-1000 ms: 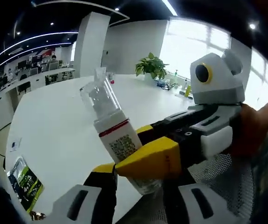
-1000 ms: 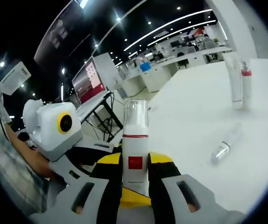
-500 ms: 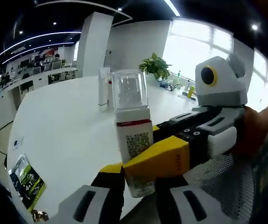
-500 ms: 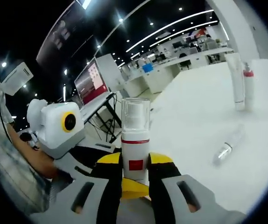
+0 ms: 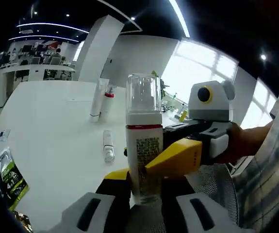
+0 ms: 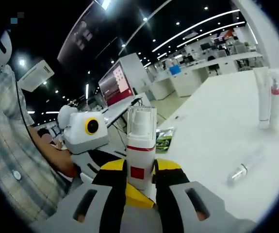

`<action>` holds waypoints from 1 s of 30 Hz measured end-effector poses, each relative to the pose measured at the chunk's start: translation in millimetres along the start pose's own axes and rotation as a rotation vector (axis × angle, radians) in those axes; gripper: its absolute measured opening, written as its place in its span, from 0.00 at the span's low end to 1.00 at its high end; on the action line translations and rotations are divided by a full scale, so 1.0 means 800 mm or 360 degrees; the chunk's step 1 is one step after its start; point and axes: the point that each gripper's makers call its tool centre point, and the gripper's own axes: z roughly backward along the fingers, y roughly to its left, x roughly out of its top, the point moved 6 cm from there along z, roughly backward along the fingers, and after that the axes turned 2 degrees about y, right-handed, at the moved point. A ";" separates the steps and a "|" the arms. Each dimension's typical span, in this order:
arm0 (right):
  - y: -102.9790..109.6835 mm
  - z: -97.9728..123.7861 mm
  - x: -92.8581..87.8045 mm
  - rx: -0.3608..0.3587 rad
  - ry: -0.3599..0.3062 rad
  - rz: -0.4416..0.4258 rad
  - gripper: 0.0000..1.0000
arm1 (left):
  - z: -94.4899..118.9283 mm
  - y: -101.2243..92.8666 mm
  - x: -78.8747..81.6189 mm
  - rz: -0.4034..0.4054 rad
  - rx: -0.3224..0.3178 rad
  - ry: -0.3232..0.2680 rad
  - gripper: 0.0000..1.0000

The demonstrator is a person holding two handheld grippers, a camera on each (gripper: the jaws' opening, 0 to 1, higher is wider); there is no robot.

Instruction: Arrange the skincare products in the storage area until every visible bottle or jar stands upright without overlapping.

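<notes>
A white pump bottle (image 5: 144, 150) with a clear cap and a red band stands upright between my left gripper's (image 5: 141, 187) jaws, which are shut on its base. My right gripper (image 5: 154, 167) comes in from the right, and its yellow fingers (image 5: 175, 155) clamp the same bottle. In the right gripper view the bottle (image 6: 140, 155) rises between my right gripper's (image 6: 139, 177) shut jaws, with the left gripper (image 6: 132, 196) under it from the left. A small clear bottle (image 5: 108, 145) (image 6: 243, 167) lies on its side on the white table (image 5: 52, 126). A white tube (image 5: 98, 99) (image 6: 262, 99) and a red-capped bottle (image 5: 107, 102) (image 6: 275, 102) stand side by side.
A green packet (image 5: 6, 177) (image 6: 164, 137) lies near the table's edge. A grey mesh surface (image 5: 217, 189) sits below the grippers. A person's hand and checked sleeve (image 6: 13, 160) hold the grippers. Desks and a screen (image 6: 116, 85) stand in the office behind.
The pump bottle has turned from tilted to upright between both grippers. Both views have swung, bringing the lying bottle and the standing pair into the left gripper view.
</notes>
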 end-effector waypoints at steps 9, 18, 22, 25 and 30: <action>0.009 0.023 0.027 0.0108 -0.0026 0.0114 0.24 | -0.001 -0.018 -0.004 -0.0019 -0.0171 0.0032 0.23; 0.012 0.039 0.042 0.0164 -0.0091 0.0052 0.22 | -0.004 -0.037 -0.014 -0.0115 -0.0298 0.0127 0.23; 0.022 0.046 0.042 0.0214 -0.0112 0.0033 0.20 | -0.003 -0.043 -0.013 -0.0166 -0.0310 0.0099 0.23; 0.017 0.047 0.043 0.0168 -0.0119 -0.0003 0.20 | -0.005 -0.039 -0.011 -0.0195 -0.0277 0.0078 0.24; 0.022 0.032 0.045 0.0074 -0.0152 0.0074 0.19 | -0.004 -0.031 -0.011 -0.0228 -0.0186 0.0072 0.24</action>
